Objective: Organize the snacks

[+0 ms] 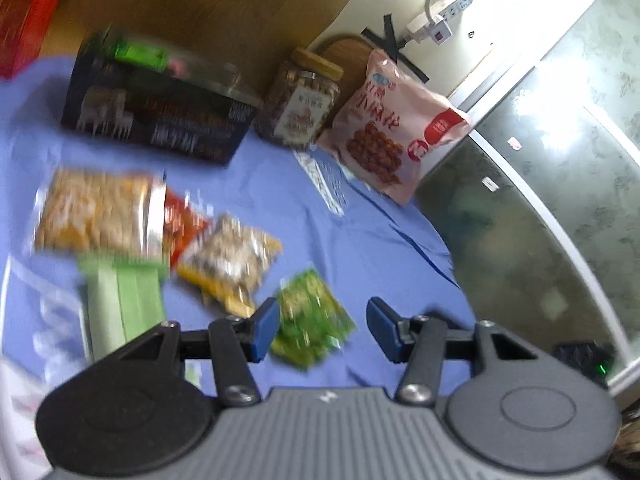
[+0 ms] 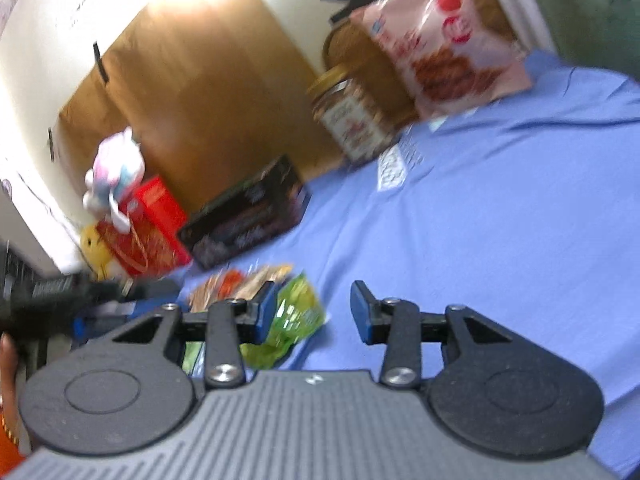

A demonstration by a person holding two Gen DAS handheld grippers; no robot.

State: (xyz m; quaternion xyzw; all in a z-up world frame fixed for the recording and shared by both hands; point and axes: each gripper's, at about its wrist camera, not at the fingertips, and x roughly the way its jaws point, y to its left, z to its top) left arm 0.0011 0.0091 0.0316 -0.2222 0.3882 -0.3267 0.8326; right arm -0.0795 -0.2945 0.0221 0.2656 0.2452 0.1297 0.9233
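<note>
A small green snack packet (image 1: 314,320) lies on the blue cloth (image 1: 360,240). My left gripper (image 1: 323,328) hovers over it, open; the packet shows beside the left pad, with a gap to the right pad. To its left lie a clear-and-yellow nut packet (image 1: 232,260), a red packet (image 1: 184,224), a large orange bag (image 1: 96,208) and a pale green packet (image 1: 124,300). In the right wrist view my right gripper (image 2: 314,312) is open above the same green packet (image 2: 296,316), with nothing pressed between its pads. The picture is blurred.
A dark box (image 1: 160,116), a jar with a yellow lid (image 1: 300,104) and a pink bag (image 1: 396,132) stand along the back by a wooden panel. A red box (image 2: 148,228) and plush toys (image 2: 116,176) sit beyond the dark box. The cloth's edge drops to a dark floor (image 1: 520,220).
</note>
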